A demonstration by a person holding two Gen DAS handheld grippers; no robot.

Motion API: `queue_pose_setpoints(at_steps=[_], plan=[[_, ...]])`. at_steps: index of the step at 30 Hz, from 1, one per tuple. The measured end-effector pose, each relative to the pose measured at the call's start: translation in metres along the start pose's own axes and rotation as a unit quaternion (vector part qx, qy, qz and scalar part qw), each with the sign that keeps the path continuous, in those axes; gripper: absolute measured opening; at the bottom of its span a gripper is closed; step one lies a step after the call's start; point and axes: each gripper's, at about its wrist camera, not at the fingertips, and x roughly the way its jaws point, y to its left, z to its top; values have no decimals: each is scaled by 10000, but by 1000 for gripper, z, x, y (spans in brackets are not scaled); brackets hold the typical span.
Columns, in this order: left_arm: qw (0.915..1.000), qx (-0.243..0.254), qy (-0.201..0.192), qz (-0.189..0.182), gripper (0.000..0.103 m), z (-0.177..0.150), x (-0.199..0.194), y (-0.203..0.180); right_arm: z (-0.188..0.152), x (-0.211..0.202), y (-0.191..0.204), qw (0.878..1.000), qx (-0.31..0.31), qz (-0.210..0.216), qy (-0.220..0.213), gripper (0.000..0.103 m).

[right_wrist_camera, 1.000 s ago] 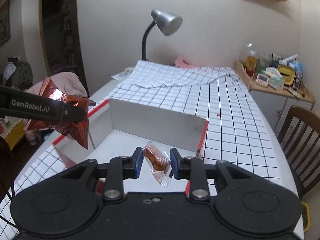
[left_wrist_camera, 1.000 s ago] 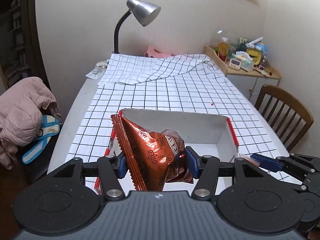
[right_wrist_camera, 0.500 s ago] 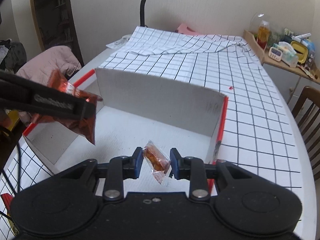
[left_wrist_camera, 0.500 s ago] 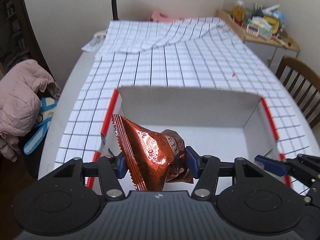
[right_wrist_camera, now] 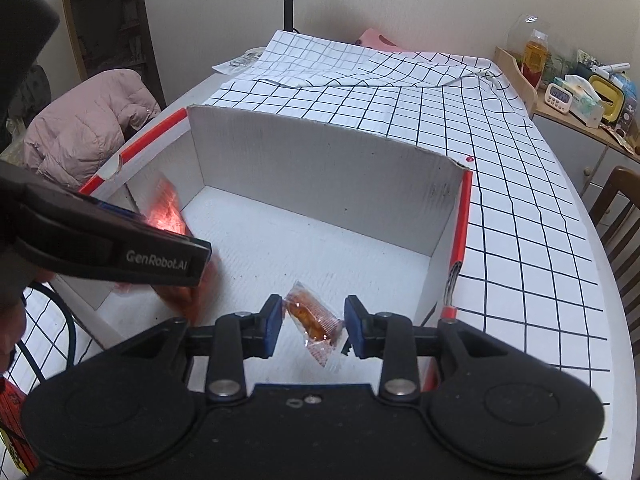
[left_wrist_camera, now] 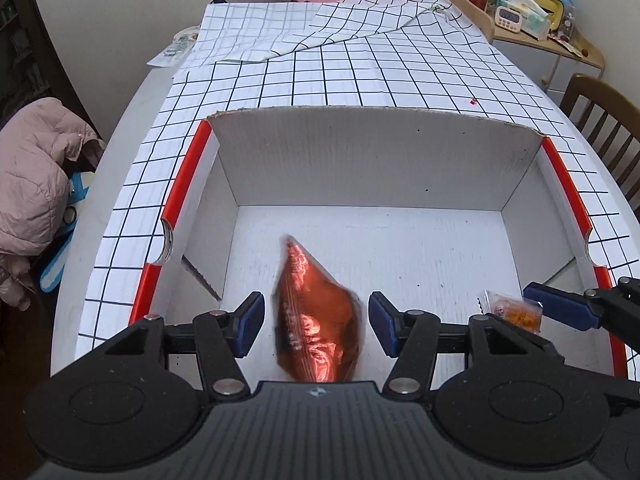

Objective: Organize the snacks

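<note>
Checked cloth [left_wrist_camera: 360,76] underlies my white box [left_wrist_camera: 372,160]; left gripper [left_wrist_camera: 316,322] spread, blurred orange bag [left_wrist_camera: 316,320] between pads; right gripper [right_wrist_camera: 314,326] apart around small packet [right_wrist_camera: 314,320].

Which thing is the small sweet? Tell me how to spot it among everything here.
Find the big white cardboard box with red edges on the checked tablecloth. Over its near right part, between the right gripper's blue pads, is the small sweet: clear wrapper, amber-orange inside, far smaller than the shiny red-brown snack bag on the left.
</note>
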Motion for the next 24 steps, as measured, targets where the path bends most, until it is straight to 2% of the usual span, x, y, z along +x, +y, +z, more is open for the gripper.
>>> queue_pose_setpoints(at_steps=[2,6,11,15,17,24], plan=[[10000,-24,-13,-5,65,0,-1,0,0,0,1,10000,-7,-9,-8,37],[10000,-21,-70,-4,65,-2,-7,1,0,-4,1,10000,-12,-20,-46,41],[9997,-110,-197,13,67,-3,-21,5,-2,-15,4,9998,-20,-72,-158,59],[9992,-172,-360,-12,69,-2,-38,8,-2,-29,5,9995,-43,-121,-293,65],[9988,-194,-449,-55,70,-2,-49,9,-1,-39,3,9992,16,-124,-373,73],[9973,-212,-683,-168,70,-11,-87,11,-6,-76,1,9980,38,-109,-622,77]])
